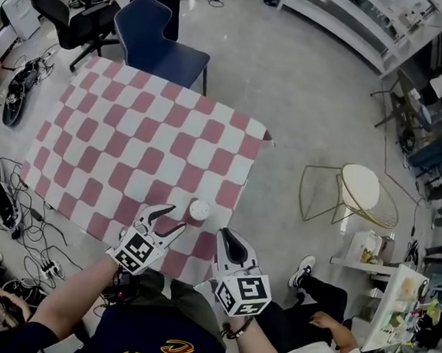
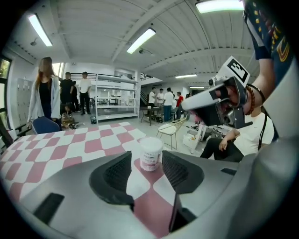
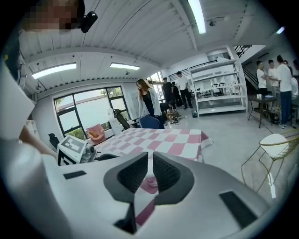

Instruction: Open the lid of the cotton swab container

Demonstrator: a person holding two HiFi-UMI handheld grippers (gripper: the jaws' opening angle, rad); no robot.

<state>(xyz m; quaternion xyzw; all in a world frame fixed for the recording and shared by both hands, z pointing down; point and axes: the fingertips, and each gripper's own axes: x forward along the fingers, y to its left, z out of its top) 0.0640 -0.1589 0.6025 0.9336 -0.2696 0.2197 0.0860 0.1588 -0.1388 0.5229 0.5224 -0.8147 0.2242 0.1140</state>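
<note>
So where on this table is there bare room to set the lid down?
Nearly the whole checked cloth is bare: everything from the cotton swab container back to the blue chair and out to both side edges. Only the near edge is crowded, where the left gripper and right gripper sit by the container.

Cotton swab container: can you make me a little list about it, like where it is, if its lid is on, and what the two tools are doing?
container: cotton swab container, upright near the front edge of the table
lid: on
table: pink-and-white checked cloth
left tool: open; container lined up with the gap at its jaw tips, not touched
right tool: shut, empty, just to the side of the container, not touching it
</note>
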